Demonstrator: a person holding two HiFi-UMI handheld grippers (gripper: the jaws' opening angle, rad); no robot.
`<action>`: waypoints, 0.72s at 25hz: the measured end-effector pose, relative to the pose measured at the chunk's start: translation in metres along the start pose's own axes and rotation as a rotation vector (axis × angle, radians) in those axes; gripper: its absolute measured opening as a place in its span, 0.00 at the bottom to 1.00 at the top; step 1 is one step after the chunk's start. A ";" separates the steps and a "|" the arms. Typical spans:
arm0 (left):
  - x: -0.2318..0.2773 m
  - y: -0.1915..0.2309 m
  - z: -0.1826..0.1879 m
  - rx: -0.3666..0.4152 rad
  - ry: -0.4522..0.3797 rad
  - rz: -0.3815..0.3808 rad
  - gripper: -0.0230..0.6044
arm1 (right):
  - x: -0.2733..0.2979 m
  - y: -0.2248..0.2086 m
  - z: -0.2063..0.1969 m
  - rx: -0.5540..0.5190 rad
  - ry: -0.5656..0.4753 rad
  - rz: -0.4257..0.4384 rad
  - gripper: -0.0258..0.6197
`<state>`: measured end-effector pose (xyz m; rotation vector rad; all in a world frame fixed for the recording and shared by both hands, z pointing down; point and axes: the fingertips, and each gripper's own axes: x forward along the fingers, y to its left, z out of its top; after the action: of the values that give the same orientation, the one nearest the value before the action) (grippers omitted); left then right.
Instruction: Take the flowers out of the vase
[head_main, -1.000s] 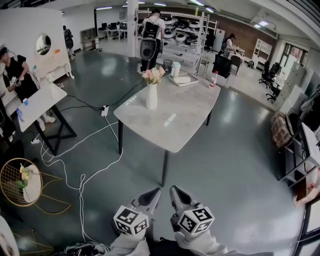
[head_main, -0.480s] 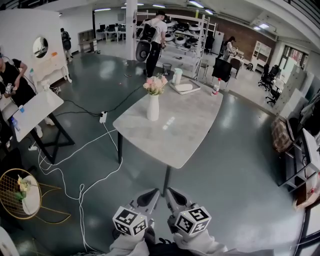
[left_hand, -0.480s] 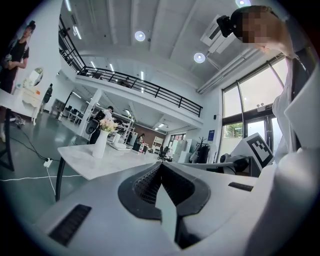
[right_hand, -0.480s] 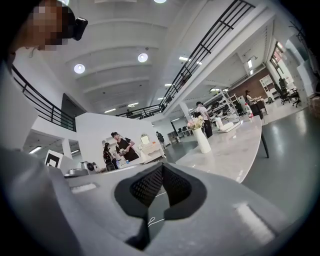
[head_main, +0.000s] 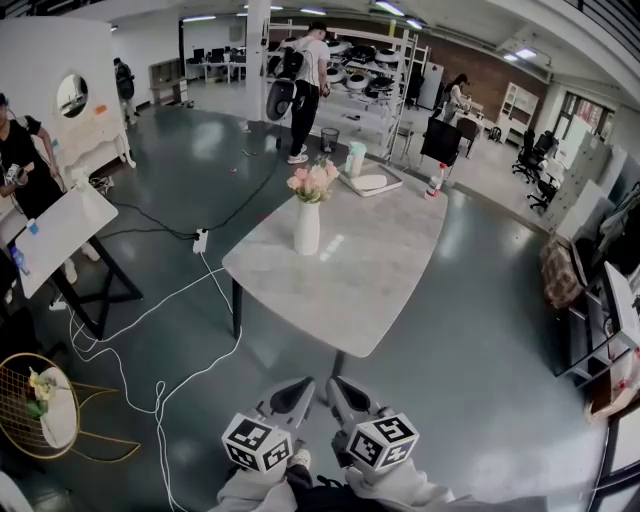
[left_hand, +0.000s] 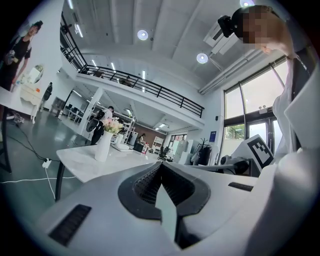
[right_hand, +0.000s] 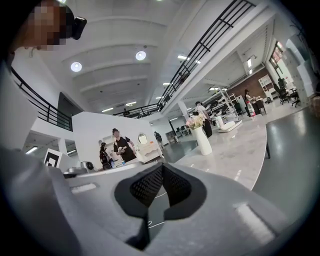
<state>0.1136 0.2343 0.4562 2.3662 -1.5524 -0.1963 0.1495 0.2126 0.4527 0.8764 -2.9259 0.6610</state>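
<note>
A white vase (head_main: 307, 228) with pink and cream flowers (head_main: 313, 181) stands upright on the left part of a pale marble table (head_main: 360, 275), well ahead of me. My two grippers are held side by side at the bottom of the head view, short of the table's near end. The left gripper (head_main: 302, 383) is shut with nothing in it, and so is the right gripper (head_main: 334, 383). The left gripper view has the vase (left_hand: 103, 146) far off beyond the closed left gripper (left_hand: 161, 166). In the right gripper view the vase (right_hand: 202, 140) is equally distant past the right gripper (right_hand: 162, 168).
A tray (head_main: 368, 184), a pale cup (head_main: 356, 158) and a small bottle (head_main: 434, 180) sit at the table's far end. White cables (head_main: 150, 330) and a power strip (head_main: 200, 240) lie on the floor at left. A gold wire basket (head_main: 40, 405) stands near a white side table (head_main: 60, 225). People stand at the back.
The table and vase have come closer in the head view as I walk towards them. Both grippers stay shut, side by side.
</note>
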 end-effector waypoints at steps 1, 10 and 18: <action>0.003 0.006 0.001 0.001 0.002 -0.005 0.04 | 0.007 -0.002 0.001 0.000 -0.003 -0.005 0.04; 0.027 0.048 0.004 0.029 0.056 -0.030 0.04 | 0.047 -0.022 0.011 -0.001 -0.031 -0.066 0.04; 0.021 0.068 -0.008 0.001 0.088 -0.009 0.04 | 0.064 -0.013 -0.006 -0.009 0.010 -0.048 0.04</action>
<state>0.0652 0.1915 0.4870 2.3496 -1.5014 -0.0918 0.1022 0.1719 0.4717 0.9364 -2.8863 0.6475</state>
